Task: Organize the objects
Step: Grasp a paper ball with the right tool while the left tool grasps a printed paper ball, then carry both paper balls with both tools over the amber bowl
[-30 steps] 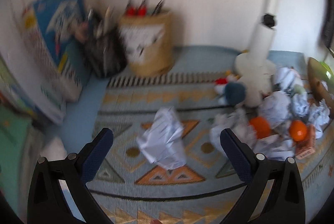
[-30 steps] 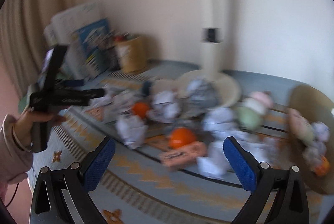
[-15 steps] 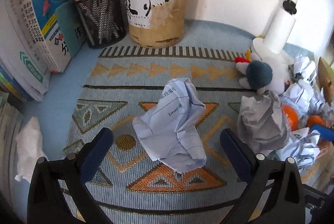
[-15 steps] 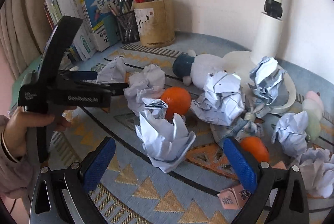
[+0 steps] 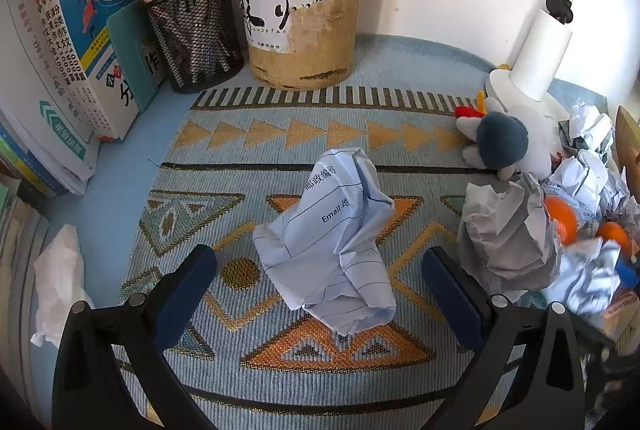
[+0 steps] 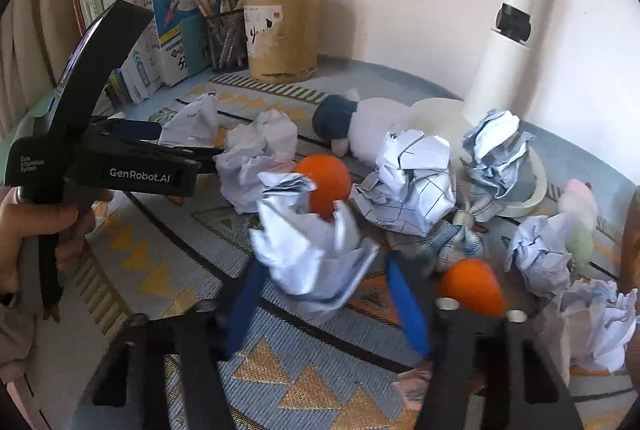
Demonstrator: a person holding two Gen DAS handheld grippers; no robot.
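Observation:
In the left wrist view a crumpled lined paper ball (image 5: 332,242) sits on the patterned mat between the fingers of my open left gripper (image 5: 320,270), touching neither pad. In the right wrist view my right gripper (image 6: 324,294) has its blue fingers (image 6: 404,306) close on both sides of another crumpled paper ball (image 6: 312,254); the fingers are blurred. The left gripper (image 6: 132,133) shows there at the left, held by a hand. Several more paper balls (image 6: 412,181), two orange balls (image 6: 324,185) and a plush toy (image 6: 360,125) lie around.
A tan pen pot (image 5: 300,17), a mesh pen cup (image 5: 196,33) and books (image 5: 80,21) stand at the back left. A white lamp (image 5: 536,57) stands at the back right. A tissue (image 5: 60,278) lies off the mat at the left.
My right gripper has closed in around the nearest paper ball. My left gripper moved in over the lined paper ball and has stayed open.

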